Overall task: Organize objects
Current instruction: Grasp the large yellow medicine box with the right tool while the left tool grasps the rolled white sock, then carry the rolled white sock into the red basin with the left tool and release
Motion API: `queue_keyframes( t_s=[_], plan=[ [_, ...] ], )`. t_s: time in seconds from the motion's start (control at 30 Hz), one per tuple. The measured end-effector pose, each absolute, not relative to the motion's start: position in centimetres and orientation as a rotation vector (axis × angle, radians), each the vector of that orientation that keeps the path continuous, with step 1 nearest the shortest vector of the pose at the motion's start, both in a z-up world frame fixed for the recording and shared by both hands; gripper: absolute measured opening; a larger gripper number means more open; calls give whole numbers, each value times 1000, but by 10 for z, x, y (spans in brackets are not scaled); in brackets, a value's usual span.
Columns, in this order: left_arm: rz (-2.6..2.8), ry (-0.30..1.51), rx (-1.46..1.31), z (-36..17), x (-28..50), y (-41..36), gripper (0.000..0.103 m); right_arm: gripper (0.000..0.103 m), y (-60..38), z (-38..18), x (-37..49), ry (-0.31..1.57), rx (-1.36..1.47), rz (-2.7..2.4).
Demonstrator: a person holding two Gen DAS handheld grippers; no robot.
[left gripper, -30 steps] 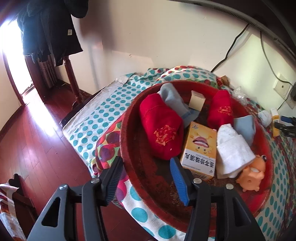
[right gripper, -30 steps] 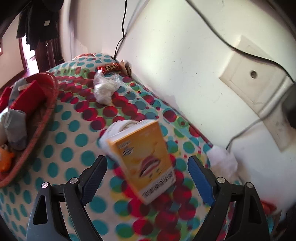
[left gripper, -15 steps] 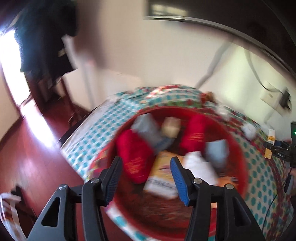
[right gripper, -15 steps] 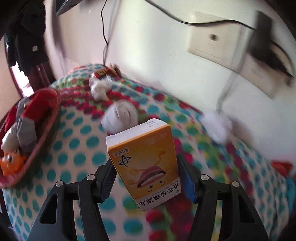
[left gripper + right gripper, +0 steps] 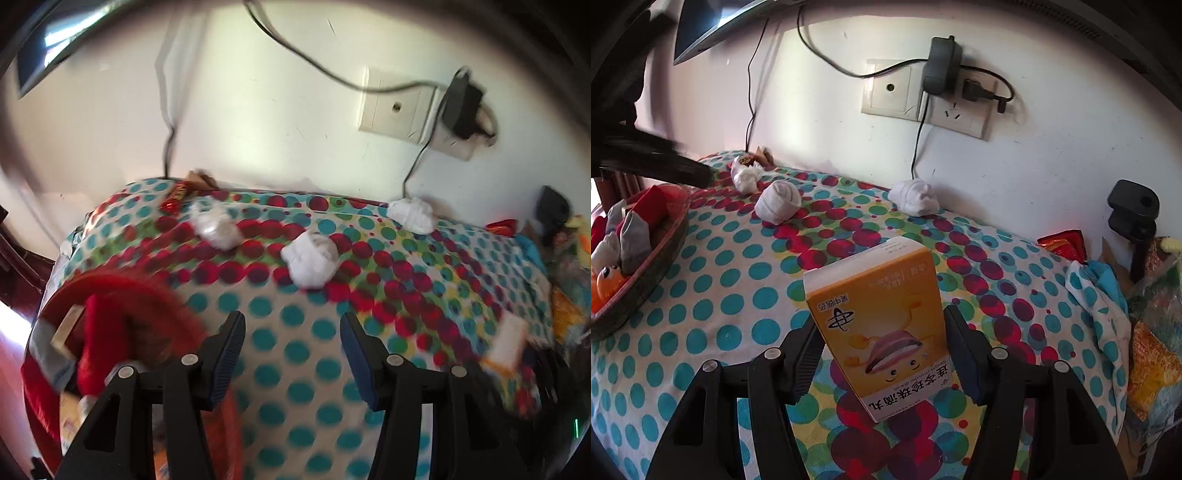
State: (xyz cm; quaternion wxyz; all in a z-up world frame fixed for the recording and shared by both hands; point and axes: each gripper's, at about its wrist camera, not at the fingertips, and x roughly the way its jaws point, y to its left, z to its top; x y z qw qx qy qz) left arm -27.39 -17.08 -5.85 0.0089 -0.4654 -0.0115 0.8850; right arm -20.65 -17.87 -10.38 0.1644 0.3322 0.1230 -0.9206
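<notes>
My right gripper (image 5: 882, 354) is shut on an orange medicine box (image 5: 879, 328) and holds it above the dotted cloth. My left gripper (image 5: 291, 354) is open and empty over the cloth, right of the red basket (image 5: 122, 291). A rolled white sock (image 5: 312, 260) lies ahead of the left gripper; it also shows in the right wrist view (image 5: 777, 203). The basket (image 5: 661, 258) at the left holds socks, a box and an orange toy (image 5: 605, 284).
Two more white sock balls (image 5: 916, 195) (image 5: 744, 179) lie near the wall, with a snack bar (image 5: 177, 194). Cables and a wall socket (image 5: 923, 99) are behind. Clutter and bags (image 5: 1148, 306) crowd the right edge. The left wrist view is blurred.
My left gripper swung right from over the basket to over the cloth. My right gripper closed on the orange box and lifted it upright.
</notes>
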Motion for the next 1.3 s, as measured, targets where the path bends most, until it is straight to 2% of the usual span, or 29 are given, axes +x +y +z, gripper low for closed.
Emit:
queue_keyframes(
  t_s=[0.1,0.33,0.5,0.73,0.93,0.97,1.0,1.03,1.3],
  plan=[
    [2705,-35,-1564,-79,-313,-155,55,60,-174,-101,-202,316,930,-2627],
    [2712,-181,-1622,-100,-364,-154,55,60,-165,-106,-204,224,939,-2617],
    [2749,-196,-1672,-113,-389,-156,55,60,-171,-110,-207,239,970,-2594],
    [2751,-133,-1757,-133,-399,-164,55,60,-172,-113,-207,253,979,-2566],
    [2759,-105,-1701,-139,-394,-166,55,60,-173,-114,-207,256,985,-2562],
    [2758,-111,-1708,-140,-393,-167,53,60,-173,-114,-206,256,984,-2565],
    [2763,-105,-1720,-140,-393,-167,46,60,-174,-115,-206,261,986,-2566],
    [2770,-101,-1724,-140,-393,-168,46,60,-175,-115,-206,267,988,-2568],
    [2740,-183,-1692,-130,-385,-165,46,59,-173,-116,-206,260,995,-2580]
  ],
)
